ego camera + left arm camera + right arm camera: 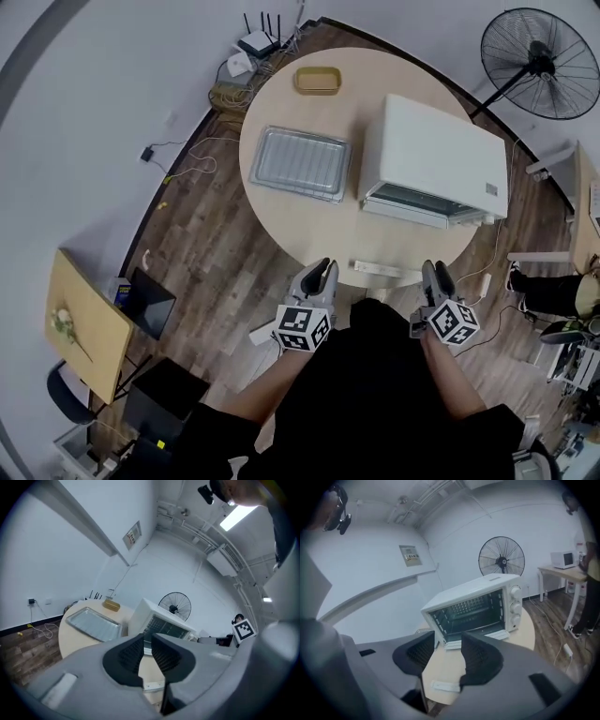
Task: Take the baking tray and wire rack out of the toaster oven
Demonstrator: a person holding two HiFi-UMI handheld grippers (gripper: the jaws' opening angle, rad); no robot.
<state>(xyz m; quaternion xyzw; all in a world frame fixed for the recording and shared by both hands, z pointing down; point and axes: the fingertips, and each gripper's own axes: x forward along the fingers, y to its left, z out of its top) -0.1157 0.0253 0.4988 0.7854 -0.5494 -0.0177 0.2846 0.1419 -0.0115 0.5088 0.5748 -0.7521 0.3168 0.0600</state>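
Nearest the body, short of the table (281,220) edge, both grippers are held side by side and nothing is gripped. The left gripper (322,266) is seen with its jaws narrow, only a slit left between the pads. The right gripper (437,270) is seen with its jaws about half apart, bare tabletop showing through the gap. Just beyond them a white power strip (380,270) is laid along the near rim. Further in, the oven (431,150) is stood right of centre with its door (410,201) dropped open toward the person, and in the right gripper view the lower part of its cavity is seen to be empty. To its left, apart from it, the tray (300,161) is laid flat on the tabletop, so that part of the task is judged done. The rack is less certain: fine lines are seen across the tray, which may be the rack laid in it, and a grid is seen high at the back of the cavity, which may be a rack or only part of the oven; which it is cannot be told. If the rack is out, little is left; if not, one more reach into the oven is called for. Beyond the tray a small yellow dish (317,80) is set near the far rim, and a fan (541,61) is stood on the floor behind the oven.
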